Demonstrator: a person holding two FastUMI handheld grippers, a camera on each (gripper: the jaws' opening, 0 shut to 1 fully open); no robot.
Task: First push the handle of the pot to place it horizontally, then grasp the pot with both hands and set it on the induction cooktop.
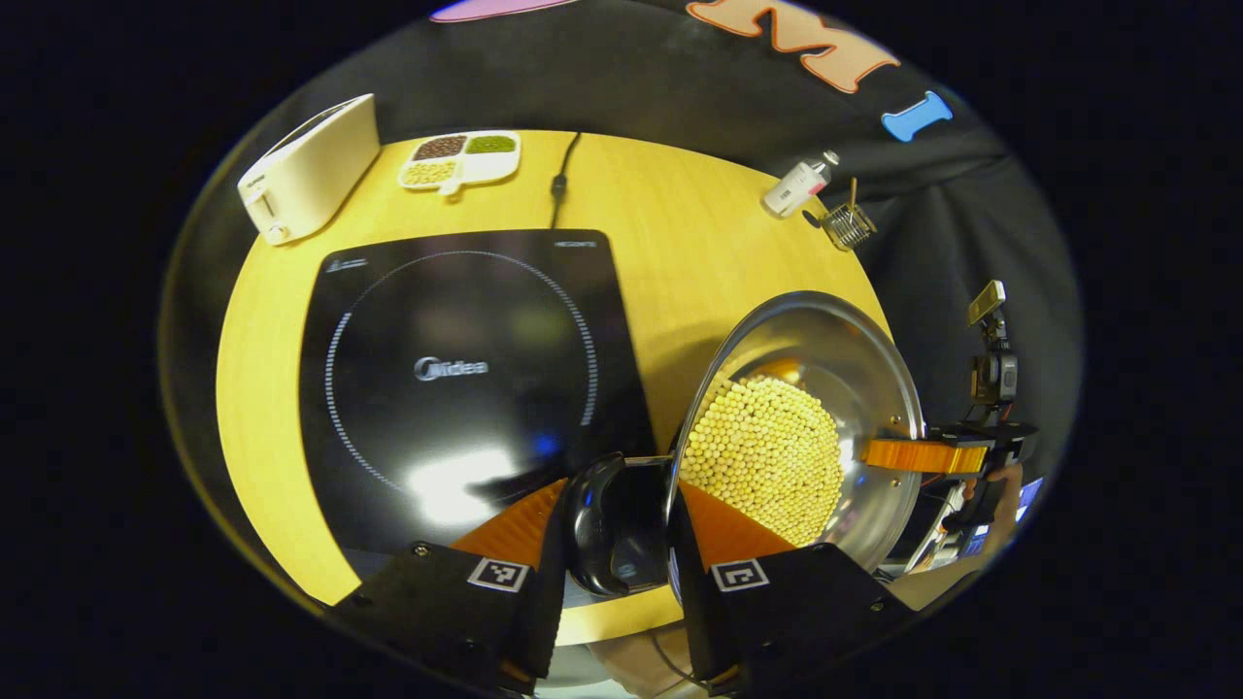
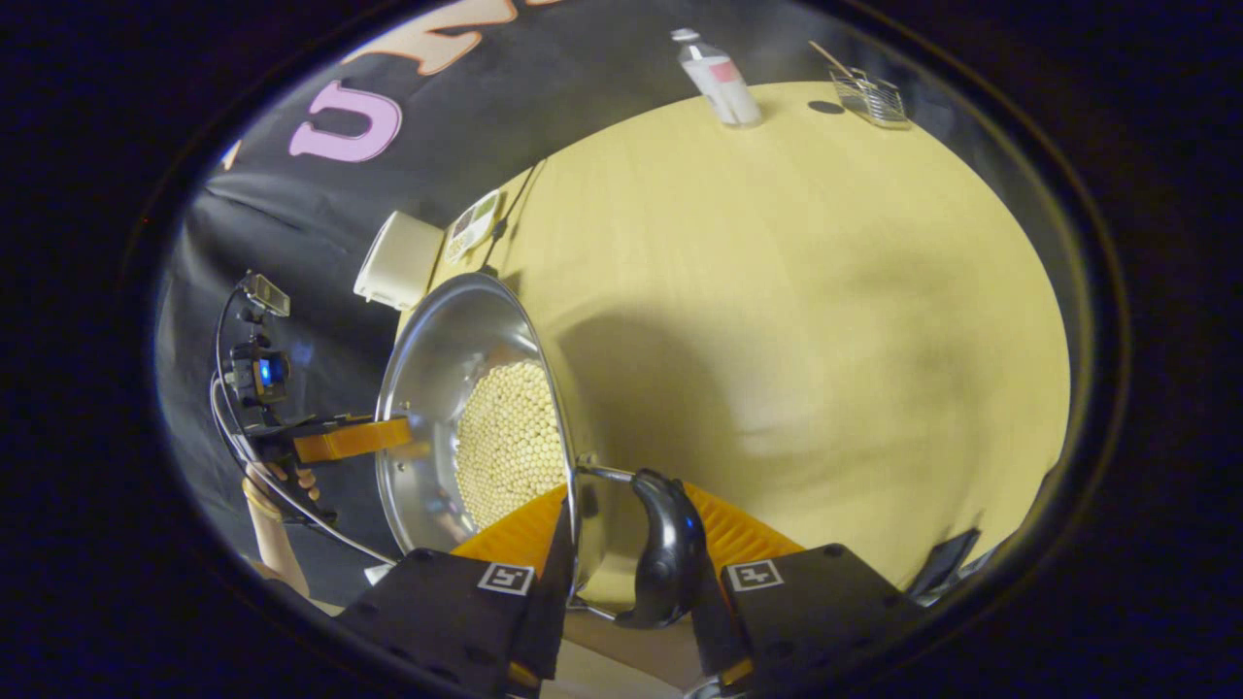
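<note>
While you hold the pot by its two black side handles, it hangs tilted just right of the induction cooktop, its rim near the cooktop's right edge. In the left gripper view, your left gripper has its fingers closed on either side of one black handle, both pressing on it. In the right gripper view, your right gripper does the same: its fingers sit tight around the opposite black handle and the pot's rim beside it. Each view also shows the other gripper across the pot, reaching to the far rim, with a hand behind it.

Pale yellow beans fill the bottom of the pot, heaped toward the lower side as the steel bowl leans. The cooktop lies flat on the yellow table, its black glass bare, with a cord running from its back edge. At the far side of the table stand a white toaster and a small divided dish of grains. Toward the far right corner you have a small white bottle and a wire basket, well apart from the pot.
</note>
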